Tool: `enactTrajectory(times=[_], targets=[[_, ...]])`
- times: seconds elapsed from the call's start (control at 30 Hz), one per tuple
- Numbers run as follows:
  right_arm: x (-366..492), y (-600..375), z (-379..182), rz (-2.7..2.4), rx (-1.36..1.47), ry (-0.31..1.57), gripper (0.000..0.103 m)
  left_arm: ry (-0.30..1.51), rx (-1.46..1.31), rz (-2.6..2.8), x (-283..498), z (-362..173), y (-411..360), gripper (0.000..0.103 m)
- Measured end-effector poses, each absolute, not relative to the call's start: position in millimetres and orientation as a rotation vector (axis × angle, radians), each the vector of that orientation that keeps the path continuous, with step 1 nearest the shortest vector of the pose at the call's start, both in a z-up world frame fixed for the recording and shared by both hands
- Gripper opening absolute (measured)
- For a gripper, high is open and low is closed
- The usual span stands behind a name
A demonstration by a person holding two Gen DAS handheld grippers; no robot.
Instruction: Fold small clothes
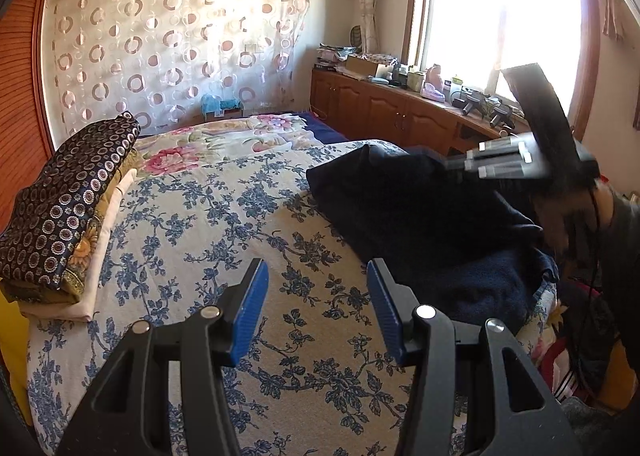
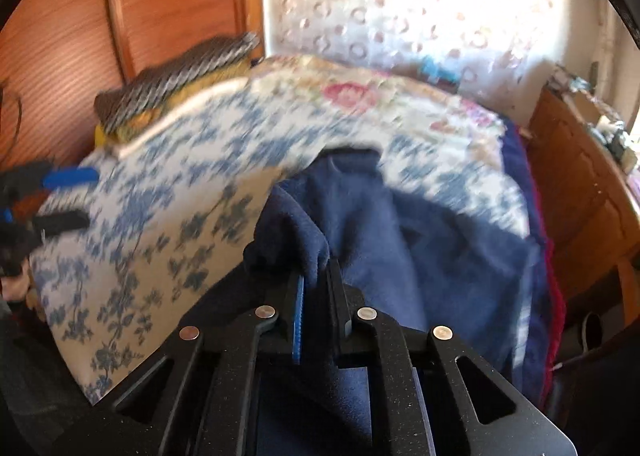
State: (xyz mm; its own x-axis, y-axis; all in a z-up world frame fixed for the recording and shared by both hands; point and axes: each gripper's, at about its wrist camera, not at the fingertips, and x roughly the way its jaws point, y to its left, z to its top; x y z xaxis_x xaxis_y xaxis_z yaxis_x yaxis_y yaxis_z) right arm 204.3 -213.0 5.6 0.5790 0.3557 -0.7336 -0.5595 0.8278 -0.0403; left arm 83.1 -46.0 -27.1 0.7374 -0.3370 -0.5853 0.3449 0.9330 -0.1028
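Fleece bunches between your right gripper (image 2: 316, 276) fingers, pinched tight. Your left gripper (image 1: 318, 288) hangs spread above the flowered bedspread (image 1: 224, 223), holding nothing. Farther off, the navy garment (image 1: 420, 207) lies on the bed, folded stack (image 1: 68, 207) beyond.

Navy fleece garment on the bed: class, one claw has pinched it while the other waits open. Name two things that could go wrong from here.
1. The right claw grips only a small bunched fold of the navy fleece garment, so it may slip free or drag unevenly.
2. The left claw hangs open over the blue floral bedspread, holding nothing, so the far side could crumple.
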Motion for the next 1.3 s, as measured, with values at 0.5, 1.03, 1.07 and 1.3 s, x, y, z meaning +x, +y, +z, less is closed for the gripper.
enactTrajectory(times=[0.5, 1.03, 1.07, 1.3], targets=[[271, -311, 8, 0.158, -0.193, 0.809, 0.050, 0.670, 0.021, -0.403, 85, -39, -59, 0.052], [294, -296, -40, 0.282, -0.078, 0.936, 0.013, 0.715, 0.049, -0.440, 89, -54, -85, 0.052], [294, -298, -39, 0.278, -0.075, 0.925, 0.007, 0.718, 0.049, -0.441, 89, -56, -86, 0.052], [280, -332, -6, 0.149, -0.007, 0.756, 0.003, 0.723, 0.044, -0.448, 89, -58, -87, 0.052]])
